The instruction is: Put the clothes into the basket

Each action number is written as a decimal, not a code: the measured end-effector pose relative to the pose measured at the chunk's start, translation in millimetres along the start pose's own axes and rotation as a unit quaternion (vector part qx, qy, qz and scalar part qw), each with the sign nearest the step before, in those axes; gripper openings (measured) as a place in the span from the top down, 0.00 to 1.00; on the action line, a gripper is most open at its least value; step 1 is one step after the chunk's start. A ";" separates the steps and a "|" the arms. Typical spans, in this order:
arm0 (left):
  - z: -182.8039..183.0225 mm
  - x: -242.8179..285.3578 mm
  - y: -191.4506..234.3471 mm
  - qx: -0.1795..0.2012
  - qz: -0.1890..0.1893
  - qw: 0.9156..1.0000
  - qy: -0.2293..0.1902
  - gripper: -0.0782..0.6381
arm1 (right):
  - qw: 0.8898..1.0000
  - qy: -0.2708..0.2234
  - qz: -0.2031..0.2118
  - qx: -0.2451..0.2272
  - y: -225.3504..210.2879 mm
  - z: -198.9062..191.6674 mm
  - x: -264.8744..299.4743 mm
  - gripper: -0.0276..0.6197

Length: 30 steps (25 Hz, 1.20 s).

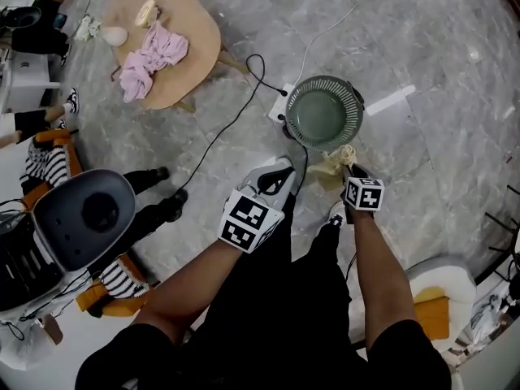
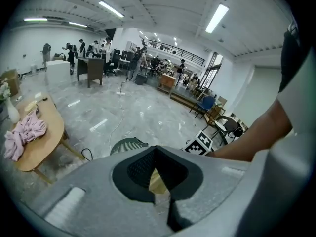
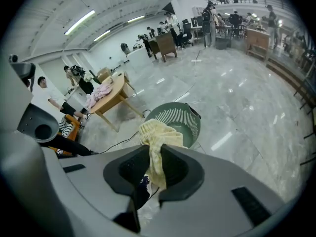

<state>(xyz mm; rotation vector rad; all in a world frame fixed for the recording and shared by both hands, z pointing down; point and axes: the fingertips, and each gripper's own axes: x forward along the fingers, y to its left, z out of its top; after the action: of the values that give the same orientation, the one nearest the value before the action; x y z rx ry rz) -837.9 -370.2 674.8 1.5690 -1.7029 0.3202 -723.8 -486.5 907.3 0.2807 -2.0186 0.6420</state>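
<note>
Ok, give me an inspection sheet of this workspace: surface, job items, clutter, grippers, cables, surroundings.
Surface: grey marble floor.
Job's things: round green slatted basket, empty; pale yellow cloth beside its rim; pink cloth on oval wooden table.
Clutter: small pale items on that table.
Grippers: right gripper shut on the yellow cloth; left gripper jaws together, empty.
Cables: black cable across the floor beside the basket.
Surroundings: grey office chair, seated person.

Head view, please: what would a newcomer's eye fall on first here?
The pale yellow cloth pinched in the right gripper, hanging near the empty green basket on the grey floor. Then the pink garment heaped on the wooden table, upper left.
</note>
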 end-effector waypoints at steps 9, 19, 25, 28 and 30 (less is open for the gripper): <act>-13.8 7.4 45.4 -0.030 0.010 0.999 0.016 0.89 | 1.000 0.024 -0.008 -0.004 -15.9 43.8 79.7 0.84; -14.2 8.2 71.4 -0.044 0.014 0.999 0.022 0.89 | 1.000 0.026 -0.003 0.006 -1.4 87.9 120.4 0.76; -12.0 7.1 67.3 -0.049 0.015 0.999 0.018 0.89 | 1.000 0.002 0.029 0.011 9.4 100.1 114.2 0.60; -10.4 6.3 56.6 -0.049 0.015 0.999 0.015 0.89 | 0.999 0.003 0.038 0.004 7.9 97.4 104.2 0.60; -6.7 5.8 50.3 -0.048 0.017 0.999 0.012 0.89 | 0.999 0.000 0.040 0.000 4.8 98.4 93.3 0.61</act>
<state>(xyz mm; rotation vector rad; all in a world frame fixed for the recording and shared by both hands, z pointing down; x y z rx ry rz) -881.6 -359.8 699.0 1.4633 -1.7028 0.2685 -846.0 -530.5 946.7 0.2009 -2.0379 0.6910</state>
